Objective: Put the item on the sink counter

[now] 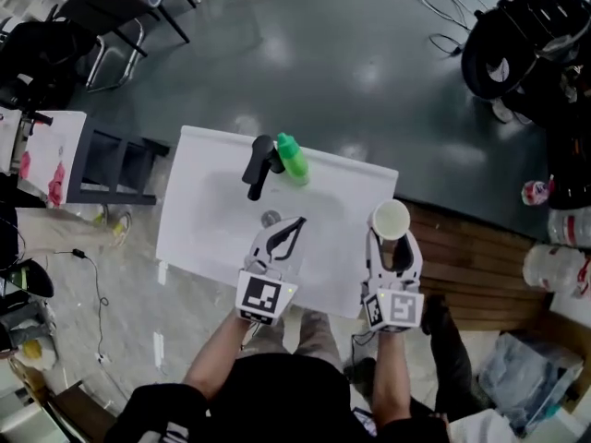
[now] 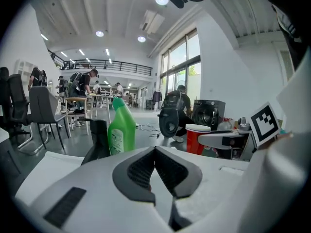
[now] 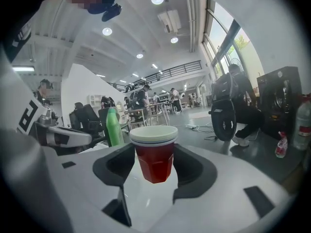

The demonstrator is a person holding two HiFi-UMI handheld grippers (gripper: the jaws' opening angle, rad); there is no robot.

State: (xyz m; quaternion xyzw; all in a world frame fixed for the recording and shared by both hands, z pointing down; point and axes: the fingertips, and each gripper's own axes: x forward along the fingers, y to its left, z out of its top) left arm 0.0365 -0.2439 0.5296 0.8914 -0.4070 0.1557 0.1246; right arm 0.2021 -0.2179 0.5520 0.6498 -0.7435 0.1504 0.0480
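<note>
A red cup [image 1: 391,220] with a white rim sits between the jaws of my right gripper [image 1: 391,240], over the right end of the white sink counter [image 1: 199,201]. In the right gripper view the pads press on both sides of the cup [image 3: 154,154], and my right gripper [image 3: 154,150] is shut on it. My left gripper [image 1: 297,221] hovers over the basin near the drain [image 1: 270,218], shut and empty, its pads meeting at the tips [image 2: 154,150]. The cup [image 2: 197,139] also shows to the right in the left gripper view.
A black faucet [image 1: 260,166] and a green bottle [image 1: 292,158] stand at the counter's back edge. A dark rack [image 1: 111,169] stands to the left. To the right lie wooden boards [image 1: 480,266] and plastic jugs [image 1: 554,266]. Cables [image 1: 452,12] lie on the dark floor.
</note>
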